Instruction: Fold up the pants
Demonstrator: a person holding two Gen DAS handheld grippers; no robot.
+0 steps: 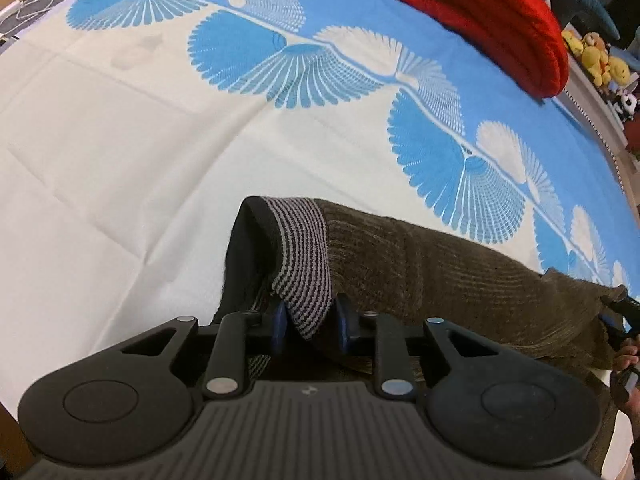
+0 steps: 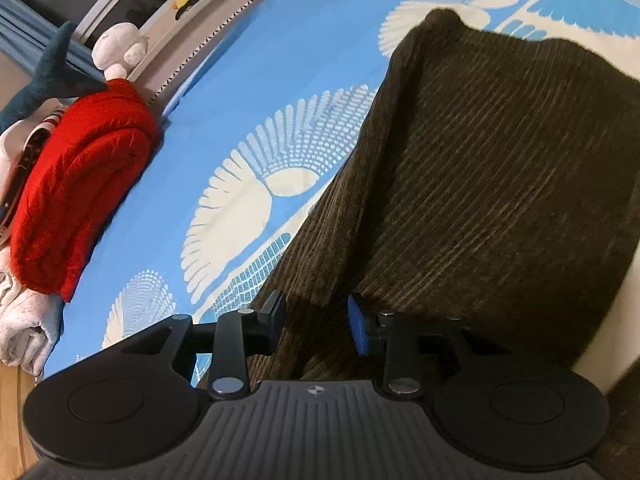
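Pants: brown ribbed knit pants lying on a bed sheet that is cream on one part and blue with fan-shaped prints on the other.
Long axis: in the left wrist view the garment runs from the striped waistband at lower centre away to the right edge; in the right wrist view the cloth stretches up and away from the gripper toward the top of the frame.
Waistband end: turned over, its grey-and-dark striped inside facing up, with the dark opening just to its left.
Left gripper: blue pads on either side of the striped waistband, pinching it.
Right gripper: jaws spread over the brown cloth at its near edge; pads not pressing on it.
Right hand: partly visible at the right edge of the left wrist view.
Surroundings: a folded red knit garment well apart from the pants; plush toys beyond the bed edge.
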